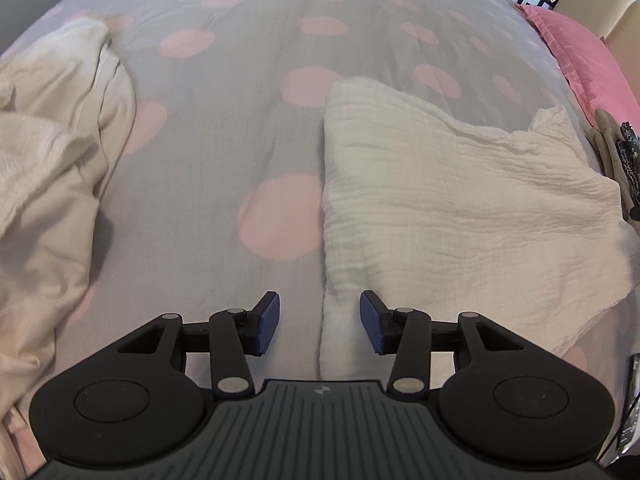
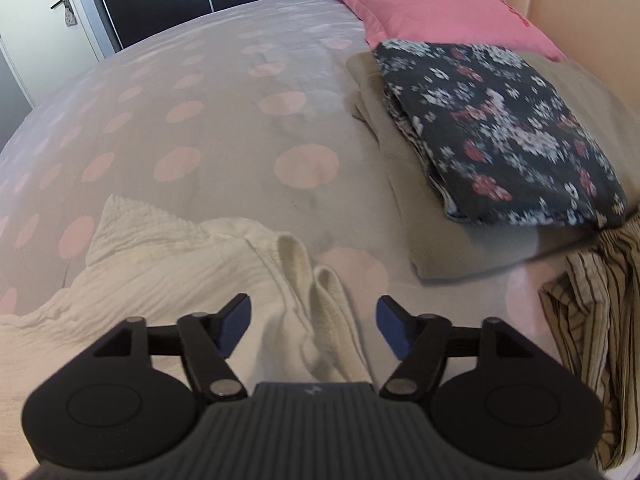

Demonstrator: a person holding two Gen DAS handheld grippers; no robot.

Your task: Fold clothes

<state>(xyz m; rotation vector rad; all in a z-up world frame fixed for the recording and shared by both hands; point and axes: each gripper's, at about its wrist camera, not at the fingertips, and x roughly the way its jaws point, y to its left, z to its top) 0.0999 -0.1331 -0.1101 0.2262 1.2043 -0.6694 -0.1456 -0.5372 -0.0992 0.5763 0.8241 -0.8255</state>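
A cream crinkled garment (image 1: 452, 200) lies partly folded on the polka-dot bedspread (image 1: 224, 128). My left gripper (image 1: 320, 322) is open and empty, hovering over the garment's left folded edge near its front. In the right wrist view the same garment (image 2: 168, 256) lies at lower left, with its ribbed straps (image 2: 320, 292) between the jaws. My right gripper (image 2: 314, 324) is open above those straps and grips nothing.
A crumpled pile of cream clothes (image 1: 56, 168) lies at the left. A folded stack with a dark floral garment (image 2: 500, 128) on a beige one (image 2: 412, 200) sits at the right. A striped garment (image 2: 592, 300) lies beside it. A pink pillow (image 2: 424, 8) is at the headboard.
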